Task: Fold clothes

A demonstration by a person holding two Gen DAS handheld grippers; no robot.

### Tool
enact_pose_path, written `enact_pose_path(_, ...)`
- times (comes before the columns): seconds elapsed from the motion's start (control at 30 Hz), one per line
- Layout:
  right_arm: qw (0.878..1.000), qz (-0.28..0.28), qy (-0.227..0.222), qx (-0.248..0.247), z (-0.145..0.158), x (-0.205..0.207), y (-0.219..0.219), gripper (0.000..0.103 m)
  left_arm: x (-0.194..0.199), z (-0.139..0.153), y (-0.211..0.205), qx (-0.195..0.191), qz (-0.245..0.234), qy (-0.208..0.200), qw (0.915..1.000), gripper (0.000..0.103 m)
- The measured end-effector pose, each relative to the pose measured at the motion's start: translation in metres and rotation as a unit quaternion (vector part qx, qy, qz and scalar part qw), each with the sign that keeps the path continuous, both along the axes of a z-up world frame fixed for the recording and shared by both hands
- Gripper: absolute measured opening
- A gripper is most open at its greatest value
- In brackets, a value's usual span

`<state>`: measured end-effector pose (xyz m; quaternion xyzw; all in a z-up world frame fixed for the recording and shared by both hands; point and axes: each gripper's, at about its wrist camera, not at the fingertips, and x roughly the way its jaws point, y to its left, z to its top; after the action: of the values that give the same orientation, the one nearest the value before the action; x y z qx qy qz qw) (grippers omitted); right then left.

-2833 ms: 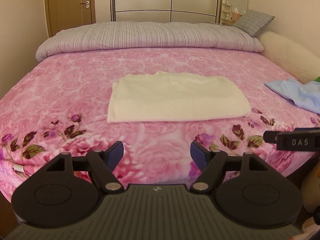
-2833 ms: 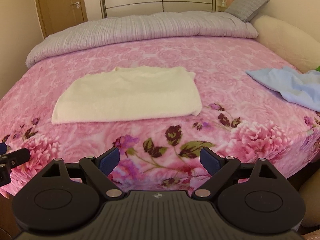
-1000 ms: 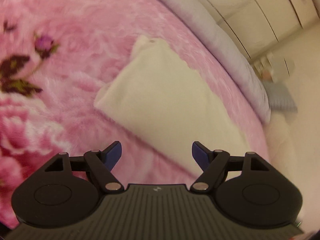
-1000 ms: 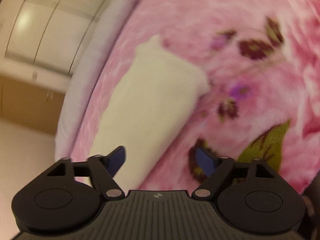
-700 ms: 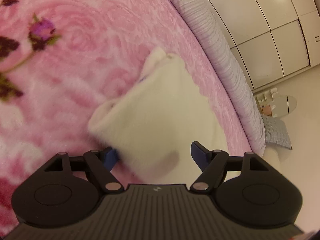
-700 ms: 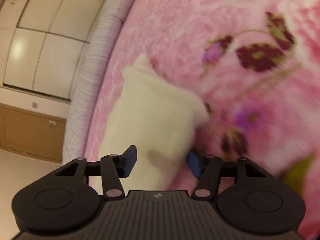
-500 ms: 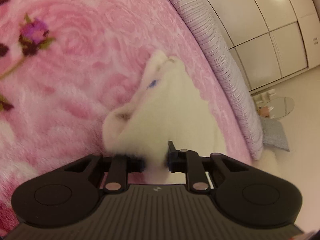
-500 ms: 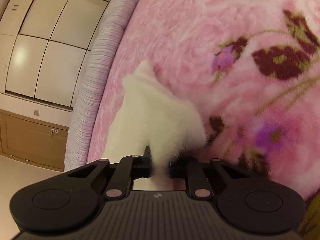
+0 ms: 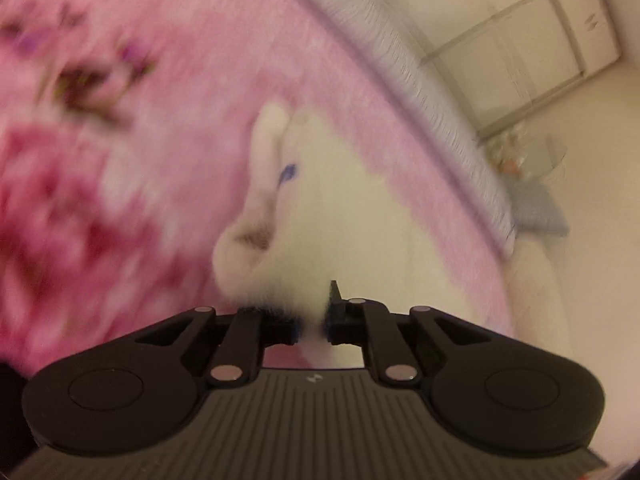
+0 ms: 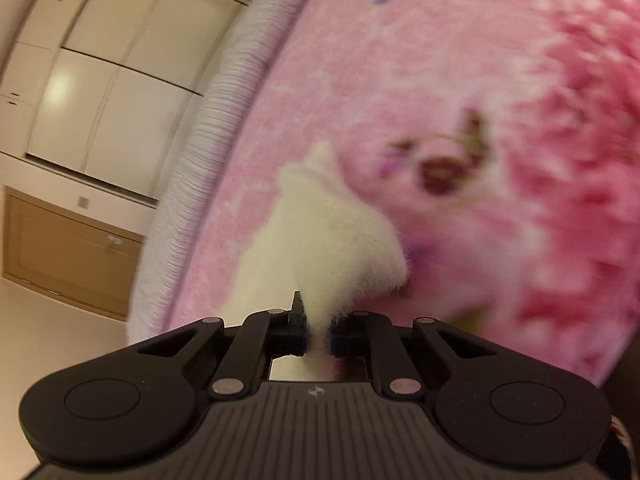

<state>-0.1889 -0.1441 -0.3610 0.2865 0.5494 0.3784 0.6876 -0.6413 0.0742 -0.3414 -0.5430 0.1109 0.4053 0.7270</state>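
The cream garment [image 9: 344, 216] is spread on the pink floral blanket [image 9: 120, 160], on the near side of the grey striped duvet [image 10: 208, 152]. One near corner is pinched between the closed fingers of the left gripper [image 9: 312, 322], the other near corner by the right gripper [image 10: 318, 334], also clamped on the fabric. A fold appears to be in hand. Next, both corners would likely be lifted together and carried toward the duvet, kept level so the edges meet.

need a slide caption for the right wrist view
Right hand-held gripper shut on a corner of the cream fleece garment, above the pink floral blanket on the bed.
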Motion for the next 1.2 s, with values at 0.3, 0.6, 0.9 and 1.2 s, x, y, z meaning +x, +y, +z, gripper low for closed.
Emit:
enact_pose_path(0.3,0.999,-0.024,0.01,0.031,-0.012,0.002,-0.004,0.046,-0.008,0.058,-0.011,0.073,-0.066,0.074,0.9924,0.013)
enact_pose_path(0.6,0.999,-0.027,0.022,0.03,-0.026,0.01,0.014,0.047,-0.007,0.114,-0.011,0.139,-0.082,0.099,0.9819,0.014)
enact_pose_path(0.9,1.0,-0.017,-0.007,0.004,-0.02,0.009,0.027,0.049,0.019,0.059,0.038,0.112,-0.117,0.102,0.9815,0.028)
enact_pose_path(1.2,0.968,0.044,-0.199,-0.144,0.045,-0.027,0.068,0.022,0.03,0.023,0.073,0.072,-0.146,0.084,0.983,0.026)
